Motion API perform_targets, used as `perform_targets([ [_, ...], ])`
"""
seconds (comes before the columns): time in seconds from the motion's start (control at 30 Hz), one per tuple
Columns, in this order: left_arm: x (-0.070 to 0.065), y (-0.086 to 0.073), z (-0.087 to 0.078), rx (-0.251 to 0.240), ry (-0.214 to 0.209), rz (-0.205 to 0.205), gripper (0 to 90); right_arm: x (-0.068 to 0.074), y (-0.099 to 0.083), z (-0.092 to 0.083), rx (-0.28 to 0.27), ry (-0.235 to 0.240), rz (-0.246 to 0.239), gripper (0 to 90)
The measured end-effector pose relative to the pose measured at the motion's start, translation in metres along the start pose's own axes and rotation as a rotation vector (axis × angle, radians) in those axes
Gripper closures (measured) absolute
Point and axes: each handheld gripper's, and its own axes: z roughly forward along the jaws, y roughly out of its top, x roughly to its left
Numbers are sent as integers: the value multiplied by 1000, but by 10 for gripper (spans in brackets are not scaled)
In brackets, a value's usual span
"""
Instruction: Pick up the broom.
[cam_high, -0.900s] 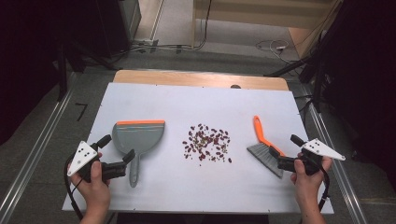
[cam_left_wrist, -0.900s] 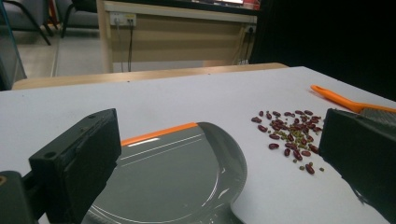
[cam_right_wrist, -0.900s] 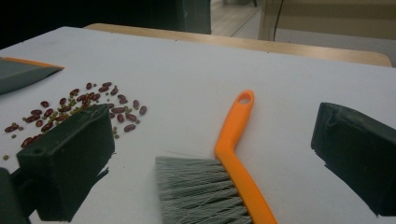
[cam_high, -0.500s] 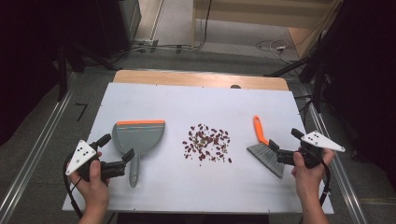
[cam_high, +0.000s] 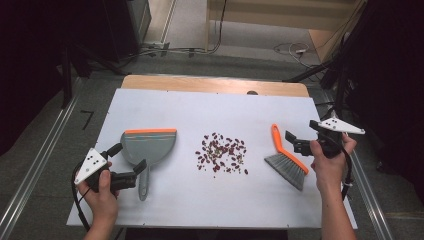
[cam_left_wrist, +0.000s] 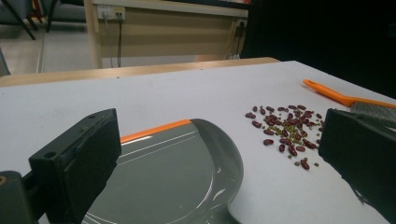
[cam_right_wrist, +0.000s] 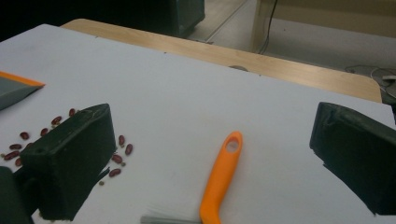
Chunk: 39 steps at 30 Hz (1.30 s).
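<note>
A grey dustpan (cam_high: 150, 146) with an orange lip lies left of centre on the white table, its handle pointing toward the near edge. My left gripper (cam_high: 127, 160) is open beside that handle, and the pan's bowl (cam_left_wrist: 173, 172) lies between its jaws, untouched. A pile of dark red beans (cam_high: 222, 152) sits mid-table. To its right lies a hand brush (cam_high: 286, 162) with an orange handle (cam_right_wrist: 219, 179) and grey bristles. My right gripper (cam_high: 301, 137) hovers open just right of the handle, holding nothing.
The white table top (cam_high: 220, 110) rests on a wooden board (cam_high: 210, 84) that shows along the far edge. Metal rails (cam_high: 35, 170) run along the floor on both sides. Cables (cam_high: 295, 50) lie on the floor beyond the table.
My right gripper has moved away from the near edge, up beside the brush handle. The left gripper, dustpan, beans and brush have stayed put.
</note>
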Motion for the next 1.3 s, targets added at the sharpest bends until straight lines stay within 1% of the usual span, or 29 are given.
perform_targets([
  [0.03, 0, 0, 0, 1, 0, 2, 0, -1, 0, 4, 3, -2, 7, 30],
  [0.07, 0, 0, 0, 0, -1, 1, 0, -5, -2, 14, 41, -3, 18, 75],
  [0.1, 0, 0, 0, 0, -2, 0, 0, -5, -2, 14, 41, -3, 18, 75],
  [0.13, 0, 0, 0, 4, -3, 4, 0, -6, -4, 23, 85, -25, 51, 181],
  [0.17, 0, 0, 0, 4, -3, 4, 0, -7, -6, 28, 107, -47, 79, 238],
  [0.23, 0, 0, 0, 9, -4, 9, 0, -9, -8, 37, 165, -45, 125, 272],
  [0.33, 0, 0, 0, 13, -4, 10, 0, -9, -11, 47, 239, -31, 124, 412],
  [0.37, -1, -1, 0, 14, -4, 9, 0, -10, -12, 51, 260, -15, 127, 440],
  [0.4, 0, -1, 0, 14, -4, 10, 0, -10, -14, 54, 281, 7, 134, 447],
  [0.43, 0, -1, 0, 14, -4, 10, 0, -10, -14, 54, 281, 7, 134, 447],
  [0.47, 0, -1, 1, 16, -4, 10, 0, -11, -17, 62, 331, 15, 141, 496],
  [0.5, 0, -1, 1, 18, -4, 11, 0, -10, -19, 65, 350, 14, 129, 511],
  [0.57, 0, -1, 1, 20, -4, 13, 0, -5, -22, 71, 394, -3, 97, 524],
  [0.67, 0, -2, 1, 22, 0, 8, 0, 0, -25, 79, 477, -53, 130, 515],
  [0.73, 0, -2, 2, 22, -2, 7, 0, 1, -29, 82, 514, -105, 114, 516],
  [0.77, -1, -2, 2, 22, -3, 7, 0, 1, -31, 84, 534, -116, 115, 517],
  [0.8, -1, -2, 2, 22, -3, 7, 0, 1, -31, 84, 534, -116, 115, 517],
  [0.87, -2, -1, 2, 26, -7, 16, 0, -2, -37, 88, 572, -128, 128, 534],
  [0.9, -3, -1, 2, 25, -7, 21, 0, -1, -38, 89, 578, -120, 128, 545],
  [0.93, -3, -1, 2, 25, -7, 21, 0, 0, -41, 91, 593, -123, 108, 554],
  [0.97, -3, -1, 2, 25, -7, 24, 0, 4, -42, 91, 583, -136, 83, 557],
  [1.03, -3, -1, 2, 23, -9, 23, 0, 7, -42, 92, 588, -153, 77, 566],
  [1.07, -3, -1, 2, 23, -11, 22, 0, 7, -42, 92, 587, -151, 61, 573],
  [1.13, -3, -1, 2, 25, -13, 24, 0, 6, -43, 92, 586, -141, 60, 583],
  [1.17, -3, -1, 2, 24, -14, 24, 0, 5, -43, 92, 588, -136, 75, 593],
  [1.2, -3, -1, 2, 24, -14, 23, 0, 5, -43, 92, 588, -136, 75, 593],
  [1.23, -3, -1, 2, 25, -14, 22, 0, 3, -43, 92, 585, -129, 83, 609],
  [1.27, -3, -1, 2, 25, -15, 23, 0, 1, -43, 91, 582, -126, 105, 657],
  [1.3, -3, -1, 2, 24, -16, 23, 0, 1, -43, 91, 582, -126, 105, 657],
])
